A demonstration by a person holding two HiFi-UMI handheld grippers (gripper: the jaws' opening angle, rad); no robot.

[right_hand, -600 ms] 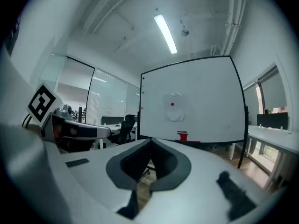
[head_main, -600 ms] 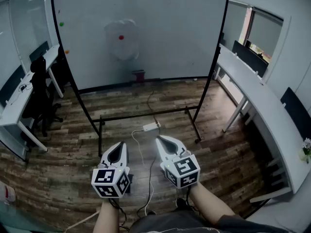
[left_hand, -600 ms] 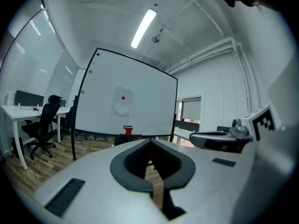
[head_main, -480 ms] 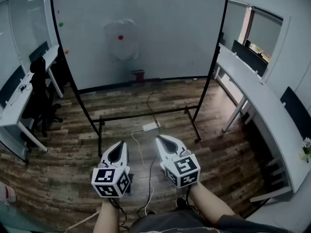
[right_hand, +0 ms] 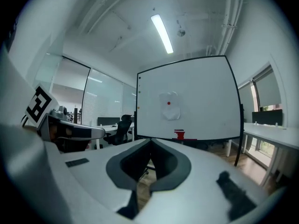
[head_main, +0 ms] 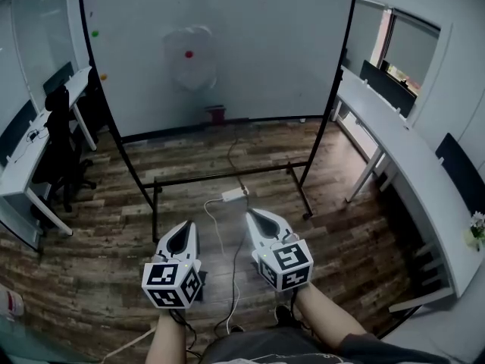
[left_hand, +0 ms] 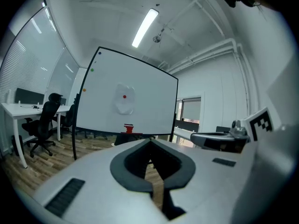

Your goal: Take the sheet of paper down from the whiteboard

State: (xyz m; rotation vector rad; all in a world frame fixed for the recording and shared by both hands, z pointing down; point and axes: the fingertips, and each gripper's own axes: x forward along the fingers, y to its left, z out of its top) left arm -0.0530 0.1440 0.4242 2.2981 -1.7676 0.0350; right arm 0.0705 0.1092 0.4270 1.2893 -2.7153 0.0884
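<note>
A crumpled white sheet of paper (head_main: pixel 189 57) hangs on the large black-framed whiteboard (head_main: pixel 265 44), pinned by a small round red magnet (head_main: pixel 189 53). Well short of the board, over the wood-plank floor (head_main: pixel 106 264), the left gripper (head_main: pixel 182 236) and right gripper (head_main: pixel 258 220) sit side by side, jaws closed together with nothing between them.

I see white paper (head_main: pixel 191 73), red magnet (head_main: pixel 189 54) at 12 o'clock, brown plank floor (head_main: pixel 91 271), black-white patterned cube (head_main: pixel 172 285) at 7.
</note>
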